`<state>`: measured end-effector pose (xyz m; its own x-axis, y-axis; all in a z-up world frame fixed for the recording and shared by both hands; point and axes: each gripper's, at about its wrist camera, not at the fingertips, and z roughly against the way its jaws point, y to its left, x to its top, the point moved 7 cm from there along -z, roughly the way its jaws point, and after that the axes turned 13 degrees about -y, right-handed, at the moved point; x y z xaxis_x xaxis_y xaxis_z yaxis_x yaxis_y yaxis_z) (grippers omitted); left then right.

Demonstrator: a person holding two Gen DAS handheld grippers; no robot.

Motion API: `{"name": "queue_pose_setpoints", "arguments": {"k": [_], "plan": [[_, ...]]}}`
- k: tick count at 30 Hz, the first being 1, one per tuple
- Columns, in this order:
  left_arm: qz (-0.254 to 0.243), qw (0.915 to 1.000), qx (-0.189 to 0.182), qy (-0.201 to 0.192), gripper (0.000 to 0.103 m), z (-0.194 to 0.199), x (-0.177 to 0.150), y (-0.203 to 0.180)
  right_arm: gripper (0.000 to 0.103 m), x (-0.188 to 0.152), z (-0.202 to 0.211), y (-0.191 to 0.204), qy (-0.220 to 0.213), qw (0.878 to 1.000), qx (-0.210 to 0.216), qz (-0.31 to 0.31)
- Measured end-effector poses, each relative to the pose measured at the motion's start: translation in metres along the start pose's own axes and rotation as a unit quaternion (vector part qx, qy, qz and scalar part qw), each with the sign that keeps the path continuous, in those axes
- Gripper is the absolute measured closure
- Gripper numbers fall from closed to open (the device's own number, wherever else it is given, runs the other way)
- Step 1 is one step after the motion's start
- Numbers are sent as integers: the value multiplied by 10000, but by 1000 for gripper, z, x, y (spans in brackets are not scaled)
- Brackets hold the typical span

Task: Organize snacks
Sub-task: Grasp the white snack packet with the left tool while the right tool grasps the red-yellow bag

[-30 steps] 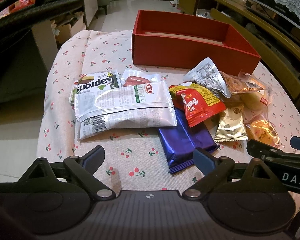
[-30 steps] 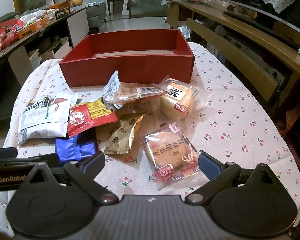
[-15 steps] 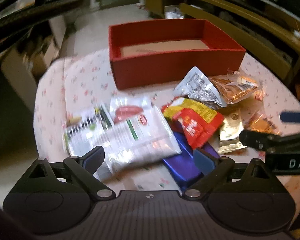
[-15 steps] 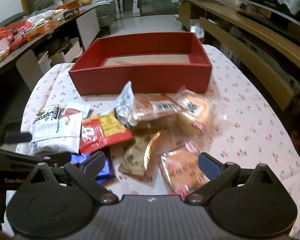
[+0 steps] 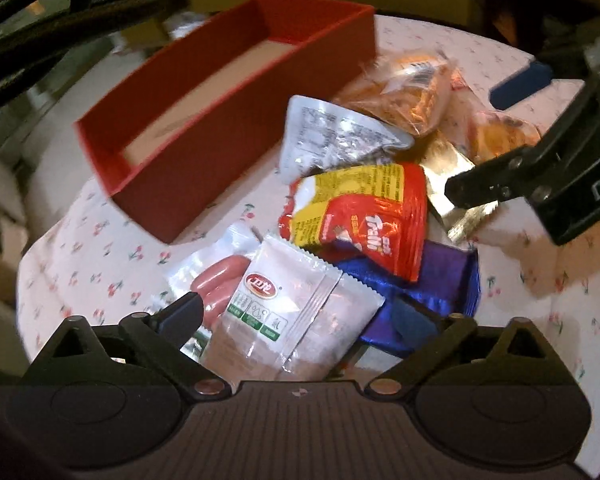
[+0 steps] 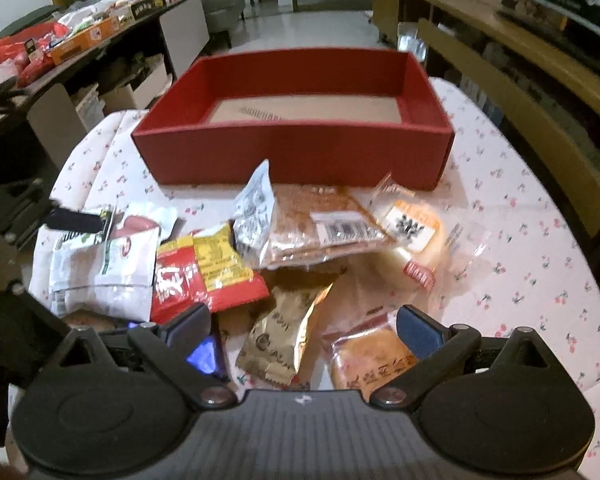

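Observation:
An empty red box (image 6: 292, 152) stands at the back of the cherry-print table; it shows tilted (image 5: 228, 128) in the left wrist view. A heap of snack packets lies in front of it. My left gripper (image 5: 296, 316) hangs low over a white packet (image 5: 276, 292), which lies between its jaws untouched; the jaws are opening. Beside that packet lie a sausage pack (image 5: 220, 276), a red-yellow packet (image 5: 364, 208) and a blue packet (image 5: 440, 280). My right gripper (image 6: 303, 326) is open above a gold-brown packet (image 6: 288, 336) and a wrapped round pastry (image 6: 376, 360).
A silver packet (image 6: 256, 208), a brown cracker pack (image 6: 324, 228) and a wrapped bun (image 6: 416, 232) lie near the box front. A wooden bench (image 6: 520, 92) runs along the right. A counter with goods (image 6: 80, 40) stands at the left. The tablecloth (image 6: 520, 260) is bare at the right.
The left gripper rolled, so the scene now tilts, and it came close over the white packet with its jaws wider. The right gripper moved forward over the gold-brown packet.

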<state>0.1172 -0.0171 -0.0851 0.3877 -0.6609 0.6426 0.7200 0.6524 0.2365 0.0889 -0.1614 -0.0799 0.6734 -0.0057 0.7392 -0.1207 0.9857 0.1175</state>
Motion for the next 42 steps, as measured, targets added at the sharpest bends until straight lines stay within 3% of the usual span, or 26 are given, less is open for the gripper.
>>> {"name": "queue_pose_setpoints", "arguments": {"k": [5, 14, 15, 17, 20, 21, 24, 26, 28, 32, 36, 38, 40, 42], "plan": [[629, 9970, -399, 217, 6, -6, -4, 5, 7, 1, -1, -3, 45, 10000, 60, -60], [1250, 9907, -114, 523, 20, 17, -14, -10, 9, 4, 8, 7, -61, 9994, 307, 110], [1385, 9888, -136, 534, 29, 20, -14, -12, 9, 5, 9, 9, -82, 9994, 315, 126], [1962, 9781, -241, 646, 28, 25, -20, -15, 9, 5, 10, 11, -88, 9993, 327, 144], [2769, 9576, -502, 624, 18, 29, -31, -17, 9, 5, 9, 14, -68, 9993, 309, 175], [2718, 9589, -502, 637, 18, 31, -32, -18, 9, 4, 8, 16, -46, 9993, 319, 194], [1985, 9778, -356, 577, 9, 38, -26, -16, 9, 2, 8, 20, 9, 9991, 375, 213], [1384, 9881, -488, 470, 4, 45, -20, -17, 9, 1, 8, 22, 28, 9989, 400, 237], [970, 9918, -685, 471, 3, 50, -18, -21, 9, 0, 8, 24, 38, 9987, 432, 264], [-87, 9898, -1227, 725, 3, 58, -29, -44, 9, -1, 8, 24, 91, 9984, 489, 256], [-986, 9724, -1791, 1123, 2, 60, -48, -66, 9, -1, 10, 25, 104, 9980, 551, 279], [-1422, 9646, -1861, 1210, 4, 56, -56, -69, 9, -2, 10, 25, 138, 9979, 554, 304], [-1428, 9622, -1835, 1421, 4, 45, -64, -67, 9, -2, 8, 24, 159, 9980, 531, 317], [-924, 9726, -1700, 1286, 10, 43, -59, -61, 9, -1, 7, 23, 162, 9980, 522, 323]]}}
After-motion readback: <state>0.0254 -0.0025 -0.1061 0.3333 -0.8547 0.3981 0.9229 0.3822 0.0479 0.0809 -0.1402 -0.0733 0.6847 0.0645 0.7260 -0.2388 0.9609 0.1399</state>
